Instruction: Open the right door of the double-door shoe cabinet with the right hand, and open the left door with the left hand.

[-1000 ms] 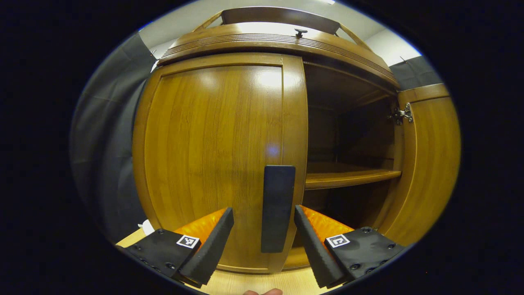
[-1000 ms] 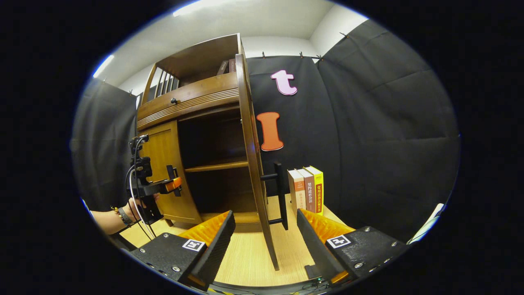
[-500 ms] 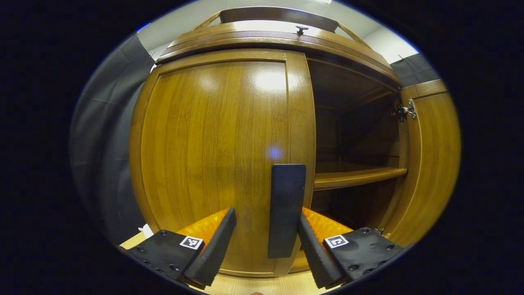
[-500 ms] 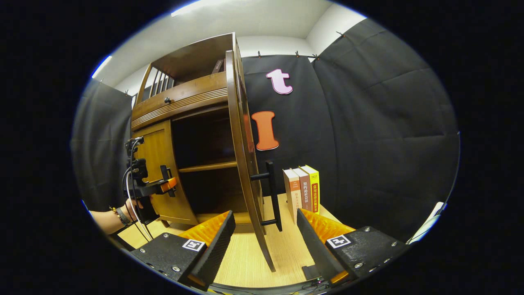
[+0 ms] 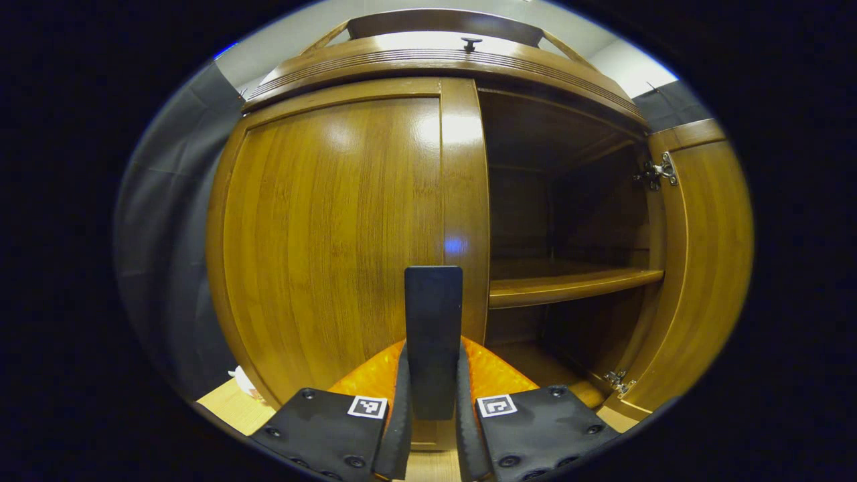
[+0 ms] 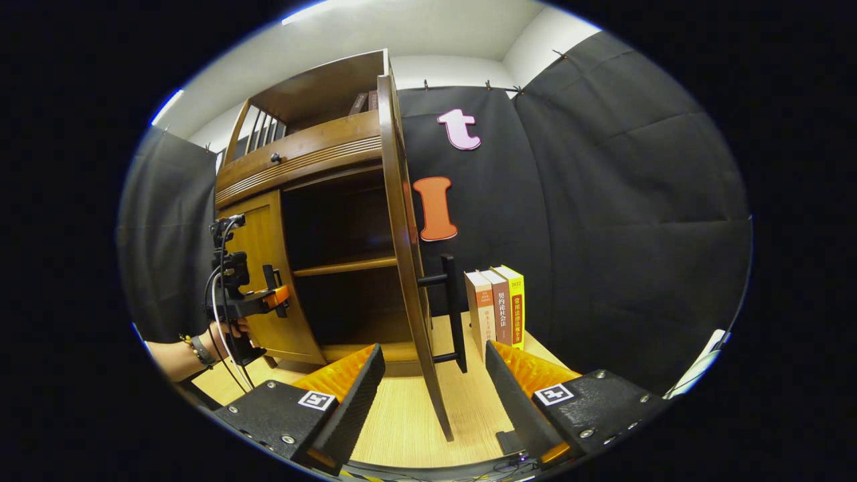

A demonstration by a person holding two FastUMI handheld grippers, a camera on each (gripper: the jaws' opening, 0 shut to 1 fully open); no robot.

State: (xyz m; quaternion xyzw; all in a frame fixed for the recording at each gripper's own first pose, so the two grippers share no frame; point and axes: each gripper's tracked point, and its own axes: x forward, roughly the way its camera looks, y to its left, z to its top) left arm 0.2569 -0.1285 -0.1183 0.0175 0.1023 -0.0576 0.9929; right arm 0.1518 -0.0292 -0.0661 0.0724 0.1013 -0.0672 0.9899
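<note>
Left gripper (image 5: 432, 428) has now clamped the left door's handle (image 5: 433, 338).

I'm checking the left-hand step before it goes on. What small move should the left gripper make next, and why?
Probably a gentle pull straight back, swinging outward. The left gripper has both fingers pressed on the left door's black handle, yet the left door lies flush with the cabinet front, while the right door stands wide open and the right gripper is open, off its handle.
</note>
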